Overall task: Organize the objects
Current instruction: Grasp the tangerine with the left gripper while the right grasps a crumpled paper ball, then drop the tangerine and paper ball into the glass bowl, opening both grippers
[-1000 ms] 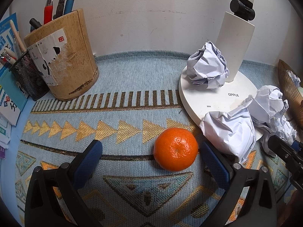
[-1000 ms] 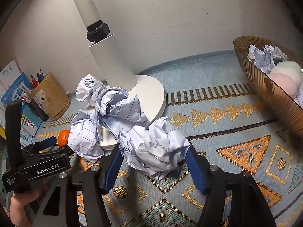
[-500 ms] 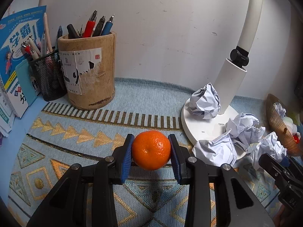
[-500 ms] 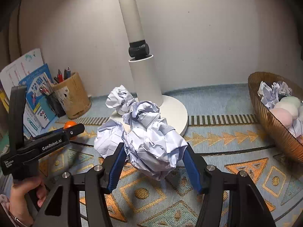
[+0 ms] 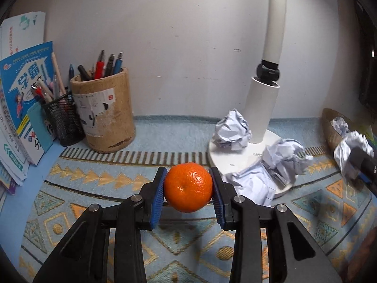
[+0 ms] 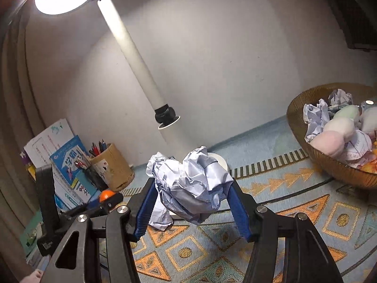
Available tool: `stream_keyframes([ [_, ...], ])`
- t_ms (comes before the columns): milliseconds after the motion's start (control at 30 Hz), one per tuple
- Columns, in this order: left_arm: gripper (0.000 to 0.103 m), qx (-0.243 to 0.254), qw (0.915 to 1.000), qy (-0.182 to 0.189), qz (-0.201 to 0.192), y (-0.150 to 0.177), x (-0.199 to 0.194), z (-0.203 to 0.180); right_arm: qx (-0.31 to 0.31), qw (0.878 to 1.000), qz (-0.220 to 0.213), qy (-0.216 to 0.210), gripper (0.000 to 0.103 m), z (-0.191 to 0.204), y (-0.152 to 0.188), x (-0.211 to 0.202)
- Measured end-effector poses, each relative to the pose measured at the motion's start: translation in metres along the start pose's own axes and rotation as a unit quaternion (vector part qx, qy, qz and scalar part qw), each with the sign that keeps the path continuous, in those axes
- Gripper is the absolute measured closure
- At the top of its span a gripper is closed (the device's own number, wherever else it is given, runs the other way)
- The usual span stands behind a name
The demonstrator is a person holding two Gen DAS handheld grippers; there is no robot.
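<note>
Orange [image 5: 188,187] clamped in left gripper [image 5: 188,194] | paper ball [image 6: 195,186] clamped in right gripper [image 6: 192,206] | basket [image 6: 329,165]: paper, balls

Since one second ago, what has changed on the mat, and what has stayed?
The left gripper closed on the orange and lifted it off the mat. The right gripper closed on a paper ball and raised it. The lamp, pen holder, the other paper balls and the basket stayed put.
</note>
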State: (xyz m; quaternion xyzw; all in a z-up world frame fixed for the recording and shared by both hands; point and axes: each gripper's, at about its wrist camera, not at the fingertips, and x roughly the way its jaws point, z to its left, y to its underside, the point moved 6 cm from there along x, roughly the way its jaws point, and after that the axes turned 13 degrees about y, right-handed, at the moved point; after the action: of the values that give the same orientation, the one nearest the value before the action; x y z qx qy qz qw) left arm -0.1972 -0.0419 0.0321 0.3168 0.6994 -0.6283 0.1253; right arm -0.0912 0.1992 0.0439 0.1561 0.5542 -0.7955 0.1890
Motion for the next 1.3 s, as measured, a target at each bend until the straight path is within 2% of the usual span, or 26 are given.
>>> stream_keyframes([
  [67,0.07,0.02,0.9996,0.016,-0.01,-0.009,0.007,-0.021,0.018,1.0,-0.017,-0.001,0.045,-0.015,-0.029,-0.01],
  [133,0.07,0.029,0.9988,0.034,-0.018,-0.028,0.01,-0.049,0.014,0.999,-0.034,0.021,0.045,-0.033,-0.062,-0.021],
  [300,0.07,0.054,0.9899,0.129,-0.024,-0.068,0.043,-0.151,0.022,0.994,-0.062,0.09,0.045,-0.102,-0.126,-0.039],
  [467,0.07,0.082,0.9708,0.225,0.002,-0.079,0.077,-0.257,-0.005,0.985,-0.049,0.164,0.045,-0.163,-0.154,-0.041],
  [567,0.069,0.106,0.9624,0.249,0.022,-0.068,0.096,-0.303,-0.001,0.983,-0.027,0.18,0.044,-0.189,-0.156,-0.036],
  [600,0.068,0.112,0.9587,0.26,0.034,-0.063,0.103,-0.315,0.004,0.984,-0.014,0.178,0.038,-0.195,-0.155,-0.032],
  [633,0.064,0.117,0.9556,0.266,0.05,-0.056,0.111,-0.325,0.009,0.984,0.002,0.177,0.032,-0.202,-0.153,-0.026],
  [667,0.042,0.119,0.9544,0.266,0.064,-0.05,0.118,-0.331,0.013,0.984,0.019,0.179,0.009,-0.206,-0.152,-0.02],
  [700,0.0,0.115,0.9494,0.279,0.088,-0.042,0.125,-0.337,0.015,0.981,0.044,0.187,0.0,-0.212,-0.148,-0.013],
  [733,0.002,0.111,0.9454,0.288,0.106,-0.035,0.13,-0.342,0.019,0.979,0.069,0.191,0.0,-0.217,-0.145,-0.007],
  [767,0.001,0.114,0.9461,0.283,0.109,-0.032,0.132,-0.344,0.026,0.977,0.088,0.19,0.0,-0.221,-0.141,-0.003],
  [833,0.001,0.131,0.9516,0.262,0.094,-0.028,0.128,-0.343,0.045,0.977,0.099,0.185,0.0,-0.225,-0.136,-0.002],
  [967,0.001,0.125,0.9549,0.256,0.086,-0.029,0.119,-0.335,0.064,0.977,0.077,0.186,0.0,-0.219,-0.135,-0.013],
  [1033,0.001,0.128,0.9593,0.24,0.075,-0.032,0.111,-0.327,0.058,0.979,0.067,0.185,0.0,-0.207,-0.138,-0.018],
  [1200,0.001,0.137,0.9704,0.195,0.04,-0.051,0.08,-0.291,0.017,0.985,0.027,0.168,0.0,-0.152,-0.156,-0.039],
  [1300,0.001,0.14,0.9794,0.143,0.028,-0.066,0.069,-0.251,-0.011,0.99,0.01,0.137,0.0,-0.101,-0.161,-0.044],
])
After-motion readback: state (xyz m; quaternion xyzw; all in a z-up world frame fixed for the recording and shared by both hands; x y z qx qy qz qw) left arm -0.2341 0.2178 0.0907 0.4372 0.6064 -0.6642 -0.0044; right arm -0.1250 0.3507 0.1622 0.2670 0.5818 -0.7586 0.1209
